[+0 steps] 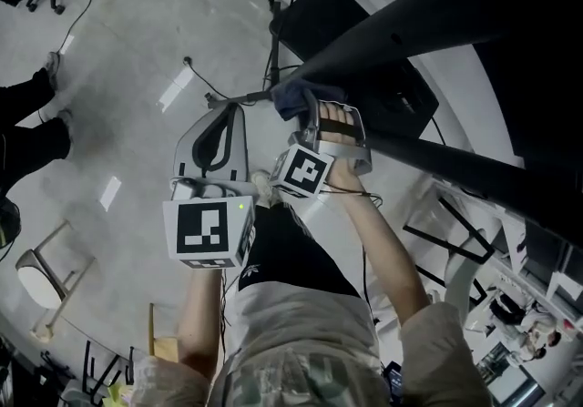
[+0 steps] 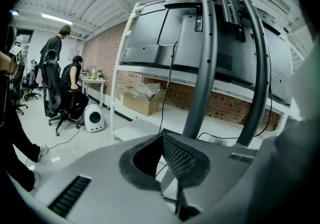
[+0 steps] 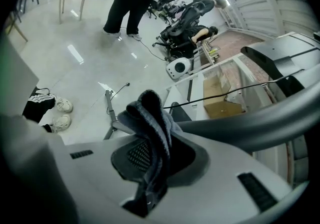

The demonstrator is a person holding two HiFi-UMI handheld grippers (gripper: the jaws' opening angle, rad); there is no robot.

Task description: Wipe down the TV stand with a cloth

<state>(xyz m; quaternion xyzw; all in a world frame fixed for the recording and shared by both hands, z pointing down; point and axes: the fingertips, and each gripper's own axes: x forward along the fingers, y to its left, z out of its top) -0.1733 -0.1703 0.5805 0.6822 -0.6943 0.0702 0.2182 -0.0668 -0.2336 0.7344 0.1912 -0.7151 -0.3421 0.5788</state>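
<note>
The pale polished floor (image 1: 118, 77) fills most of the head view. The TV stand (image 2: 204, 67) rises from it. From the left gripper's side it shows as two grey curved uprights carrying a TV (image 2: 150, 32), of which only the back is seen. The stand's top is cut off by the edge and its foot is hidden behind the gripper body. In the head view the stand is little more than dark bars with no detail.

Behind the stand is a white shelf rack (image 2: 122, 67) in front of a brick wall, with a cardboard box (image 2: 140, 100) on its low shelf. Further left of the stand, people sit and stand at desks, too small to make out well.

The person's right forearm (image 1: 387, 250) reaches toward the stand, and the hand is mostly covered by its gripper. The right gripper (image 3: 150, 148) is clamped on a dark blue-grey cloth (image 3: 150, 113). The cloth bunches out past the tips and lies against the lower end of one stand bar. Its tail disappears into the dark recess between the jaws.

The left gripper (image 1: 222, 114) hangs just left of that bar, clear of the stand. Its jaws meet at the tips with nothing between them.

A pair of white shoes (image 3: 62, 105) sits on the floor away from the stand, half hidden by the gripper body.
</note>
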